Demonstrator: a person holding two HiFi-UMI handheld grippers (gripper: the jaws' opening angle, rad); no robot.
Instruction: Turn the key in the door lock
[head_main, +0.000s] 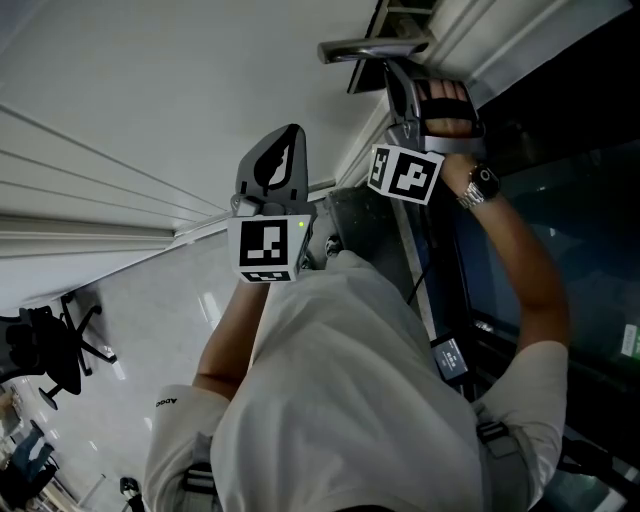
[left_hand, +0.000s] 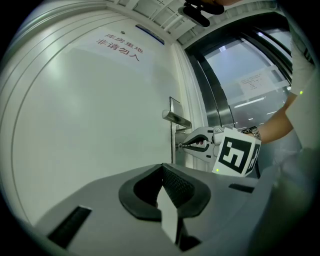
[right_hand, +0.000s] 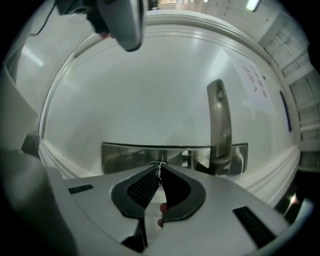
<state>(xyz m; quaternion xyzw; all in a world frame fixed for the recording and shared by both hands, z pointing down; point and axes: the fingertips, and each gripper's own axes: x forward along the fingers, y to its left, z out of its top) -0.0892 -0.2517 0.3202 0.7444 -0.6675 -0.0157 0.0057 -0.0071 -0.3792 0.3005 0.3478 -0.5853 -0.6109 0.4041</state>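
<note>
On the white door a steel lock plate carries a lever handle, also seen as the handle in the head view. My right gripper points level at the plate beside the handle, its jaws shut on the thin metal key that sticks out of the lock. From the left gripper view, the right gripper meets the plate just under the handle. My left gripper hangs back from the door, jaws together, holding nothing; its tips face bare door.
A dark glass panel in a black frame adjoins the door on the lock side. Red lettering is printed high on the door. An office chair stands on the glossy floor behind me.
</note>
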